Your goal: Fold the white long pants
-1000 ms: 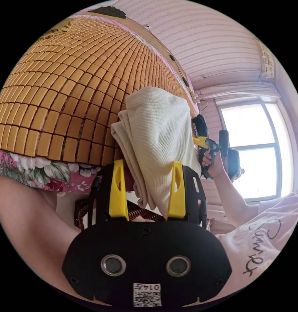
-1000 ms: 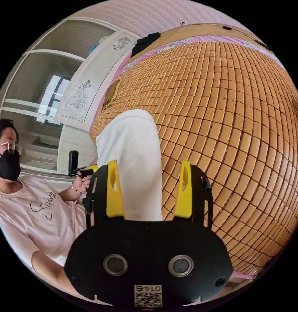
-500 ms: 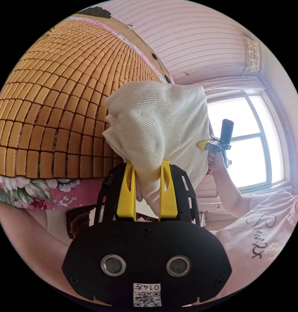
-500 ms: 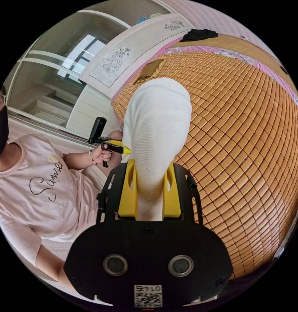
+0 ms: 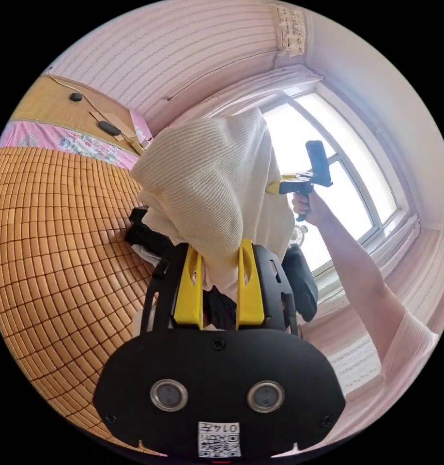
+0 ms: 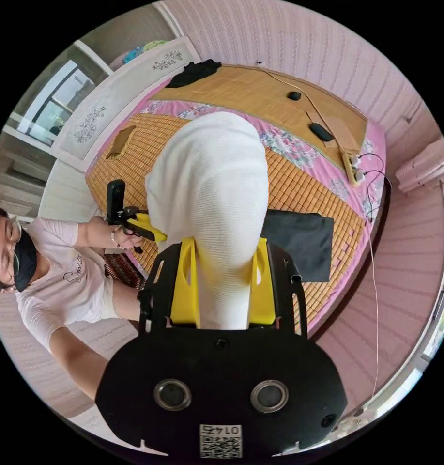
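Note:
The folded white long pants [image 5: 209,193] hang in the air between both grippers, off the bed. My left gripper [image 5: 221,271] is shut on one end of the bundle, its yellow jaws pressed against the ribbed cloth. In the right gripper view the same white pants [image 6: 209,193] bulge up from my right gripper [image 6: 225,276], which is shut on the other end. The right gripper [image 5: 284,186] also appears in the left gripper view, held by a hand beside the cloth. The left gripper [image 6: 151,232] shows at the cloth's left in the right gripper view.
A bed with an orange bamboo mat [image 6: 299,184] lies below, pink flowered sheet at its edge. A folded dark garment [image 6: 304,240] rests on the mat; another dark garment [image 6: 192,72] lies at the headboard end. A power strip and cables [image 6: 352,167] sit there. A bright window [image 5: 347,179] is behind.
Both grippers shut on the folded pants and lifted the bundle off the mat. Both views swung round, so the window, the bed's far end and the dark garment came into sight.

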